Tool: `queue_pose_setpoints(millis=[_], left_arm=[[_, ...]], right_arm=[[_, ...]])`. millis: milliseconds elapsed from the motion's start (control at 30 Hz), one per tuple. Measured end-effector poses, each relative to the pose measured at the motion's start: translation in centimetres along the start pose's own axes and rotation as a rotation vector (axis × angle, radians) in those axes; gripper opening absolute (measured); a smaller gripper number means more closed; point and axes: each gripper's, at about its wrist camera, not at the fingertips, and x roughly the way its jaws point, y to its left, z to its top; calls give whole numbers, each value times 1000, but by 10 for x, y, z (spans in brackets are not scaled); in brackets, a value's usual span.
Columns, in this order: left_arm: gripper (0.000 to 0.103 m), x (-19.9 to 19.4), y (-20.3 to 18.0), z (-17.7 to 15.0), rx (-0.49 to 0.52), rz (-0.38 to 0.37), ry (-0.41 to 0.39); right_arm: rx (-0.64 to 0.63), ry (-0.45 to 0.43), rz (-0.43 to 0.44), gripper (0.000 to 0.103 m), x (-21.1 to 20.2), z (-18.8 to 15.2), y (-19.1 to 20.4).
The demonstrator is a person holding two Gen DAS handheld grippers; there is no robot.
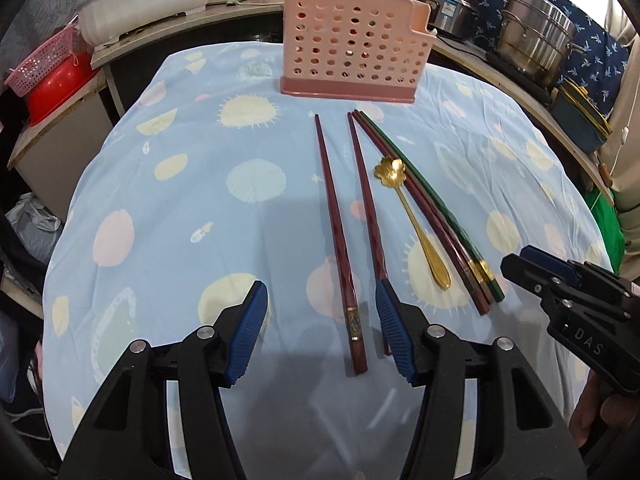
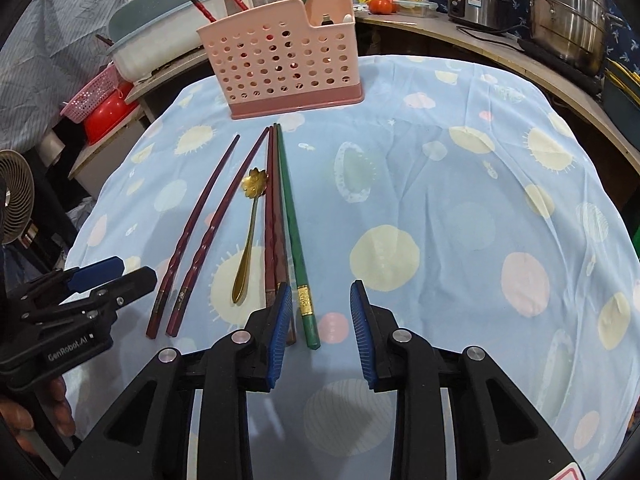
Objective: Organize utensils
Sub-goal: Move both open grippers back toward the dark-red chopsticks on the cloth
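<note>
- Left gripper (image 1: 320,300): angled down over the near end of the table; jaws apart, nothing gripped. One dark red chopstick (image 1: 334,232) lies on the cloth between its fingers; a second red chopstick (image 1: 366,196) runs under its right finger.
- Right gripper (image 2: 320,300): angled down likewise; jaws narrower but parted, pads pressing on nothing. The green chopstick (image 2: 294,236) lies between its fingers.
- Gold spoon (image 1: 416,220): flat on the cloth, flower-shaped bowl toward the holder, between the chopsticks.
- Red pair (image 2: 274,216): just left of the green chopstick, touching it.
- Pink holder (image 1: 356,44): upright at the far end of the blue tablecloth (image 1: 180,200).
- Right view only: chopsticks standing in the holder; a fan (image 2: 16,196) at left.
- Left view only: a person's sleeve (image 1: 624,128) at right.
</note>
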Motion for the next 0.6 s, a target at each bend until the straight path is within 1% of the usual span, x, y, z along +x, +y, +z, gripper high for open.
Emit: queue_pose_setpoints(millis=[67, 300, 400, 600], left_arm=[[52, 1, -2, -2, 9, 3, 7], [46, 10, -3, -8, 13, 4, 39], [43, 12, -3, -10, 18, 10, 44], [43, 14, -4, -11, 33, 19, 43]], right_arm=[[-4, 7, 1, 24, 3, -1, 1], [-14, 26, -1, 22, 11, -4, 4], [-15, 34, -3, 19, 14, -5, 3], [-15, 43, -9, 17, 19, -7, 3]])
